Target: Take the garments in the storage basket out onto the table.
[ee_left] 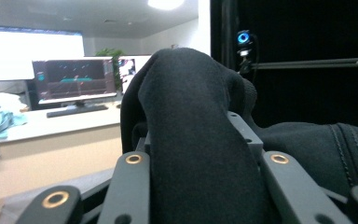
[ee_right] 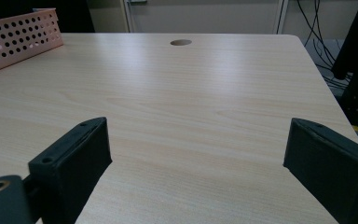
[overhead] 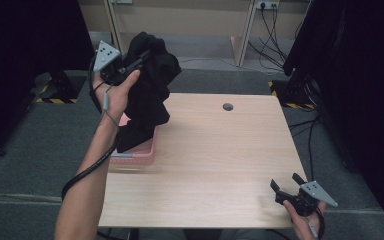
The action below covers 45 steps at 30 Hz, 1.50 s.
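Nearest you, at the front right corner of the tabletop (overhead: 215, 170), your right hand (overhead: 305, 220) holds the right gripper (overhead: 286, 183) low over the wood. Its fingers (ee_right: 72, 163) stand wide apart with nothing between them; in the right gripper view they frame bare wood grain, and the round cable hole (ee_right: 181, 42) lies far ahead of them near the back edge.

On the other side, your left forearm reaches up along the left edge of the tabletop. Beside it, at that edge, sits the pink basket (overhead: 140, 156), its wall pierced with rows of round holes (ee_right: 18, 35).

Farther back and higher, your left hand (overhead: 117, 92) carries the left gripper (overhead: 137, 62) above the basket, its grey three-cornered plate facing the camera. Its fingers (ee_left: 126, 186) are clamped on the black garment (overhead: 150, 90): in the left gripper view a thick fold of the dark cloth bulges up between them and spills to the right. The garment is lifted, bunched at the top where you grip it; it hangs down from there, and its lower end reaches into the basket.

Beyond the tabletop lie grey carpet, a pale wall panel and loose cables.
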Available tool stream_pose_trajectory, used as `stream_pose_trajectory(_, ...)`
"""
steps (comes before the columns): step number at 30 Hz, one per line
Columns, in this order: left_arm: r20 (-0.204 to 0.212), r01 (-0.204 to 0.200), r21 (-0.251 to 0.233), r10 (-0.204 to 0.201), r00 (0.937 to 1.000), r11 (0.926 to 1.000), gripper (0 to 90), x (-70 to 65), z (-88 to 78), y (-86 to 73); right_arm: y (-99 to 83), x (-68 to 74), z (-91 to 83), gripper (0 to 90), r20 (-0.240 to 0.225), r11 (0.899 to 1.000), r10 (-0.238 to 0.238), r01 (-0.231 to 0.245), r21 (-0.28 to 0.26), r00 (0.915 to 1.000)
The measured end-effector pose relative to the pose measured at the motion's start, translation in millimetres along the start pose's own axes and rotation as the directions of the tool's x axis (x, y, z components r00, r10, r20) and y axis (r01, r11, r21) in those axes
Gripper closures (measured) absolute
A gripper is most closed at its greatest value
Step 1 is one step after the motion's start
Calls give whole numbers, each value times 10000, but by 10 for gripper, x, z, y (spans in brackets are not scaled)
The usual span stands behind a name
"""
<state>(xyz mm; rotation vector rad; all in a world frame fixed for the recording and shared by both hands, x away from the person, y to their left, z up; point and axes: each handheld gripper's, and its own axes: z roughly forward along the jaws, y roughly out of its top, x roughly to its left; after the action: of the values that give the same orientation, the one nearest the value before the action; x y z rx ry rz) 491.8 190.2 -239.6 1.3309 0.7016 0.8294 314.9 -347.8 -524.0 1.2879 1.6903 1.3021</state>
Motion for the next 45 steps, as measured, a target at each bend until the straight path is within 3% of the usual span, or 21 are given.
stream_pose_trajectory(6, 601, 397, -223, -383, 9975, 9990, 665, -216, 85, 157, 0, -2, 0, 70, -7, 10000, 10, -10, -2, 10000)
stream_pose_trajectory(7, 665, 135, -374, -110, 9977, 9992, 665, -238, 114, 188, 0, -2, 1, 70, -4, 10000, 17, -17, 0, 10000)
stream_pose_trajectory(12, 880, 230, -396, -194, 9959, 9990, 665, -394, 232, 260, -2, -6, -4, 70, -19, 10000, 10, -10, -51, 10000)
stream_pose_trajectory(21, 1245, 55, -205, -29, 9922, 9998, 671, -637, 417, 270, -3, -4, -4, 70, -33, 10000, 0, 0, -61, 10000)
stream_pose_trajectory(30, 2103, 172, -166, -133, 9776, 9997, 670, -999, 628, 280, -2, -3, -2, 70, -27, 10000, 9, -9, -59, 10000)
stream_pose_trajectory(44, 2632, 32, 155, -72, 9647, 9999, 675, -1385, 872, 185, -2, -4, -2, 70, -53, 10000, 7, -8, -72, 10000)
stream_pose_trajectory(45, 2751, -8, 182, -43, 9614, 9998, 675, -1442, 903, 175, -2, -3, -1, 70, -53, 10000, 4, -4, -72, 10000)
